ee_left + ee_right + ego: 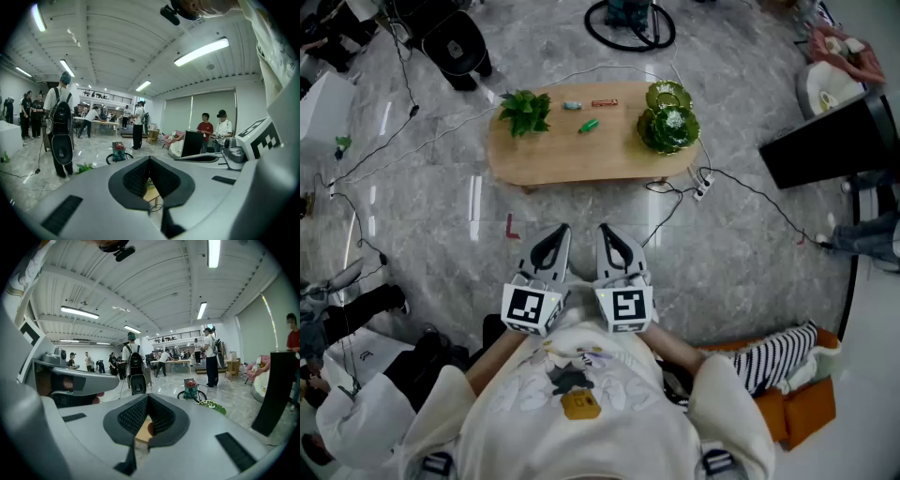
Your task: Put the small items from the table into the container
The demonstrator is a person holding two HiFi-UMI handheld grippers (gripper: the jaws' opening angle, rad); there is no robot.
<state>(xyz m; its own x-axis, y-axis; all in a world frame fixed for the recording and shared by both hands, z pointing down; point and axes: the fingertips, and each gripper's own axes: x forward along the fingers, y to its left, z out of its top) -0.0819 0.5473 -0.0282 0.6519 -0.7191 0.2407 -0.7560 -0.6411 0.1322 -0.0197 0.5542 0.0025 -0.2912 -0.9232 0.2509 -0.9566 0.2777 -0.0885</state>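
Bare floor (581,211) leads straight to the low surface (581,159), whose near half is free, with a plant (525,111) at its left end, green bowls (668,119) at its right, and a cable (666,216) trailing nearby.

Person from above: cream long-sleeve sweatshirt (516,412), loose sleeves, w/ a pale grey cartoon print (567,375) and a mustard-yellow patch (580,404) on the chest. Dark strap buckles (437,462) at both shoulders. Left tool (560,231): light grey plastic shell tapering to a point, black waffle-textured pads (136,178) lining a V-shaped throat, flat black strips on the shell. At its rear, a white marker cube (532,307) w/ black square patterns. Right tool (605,229): same grey shell, black pads, same kind of cube.
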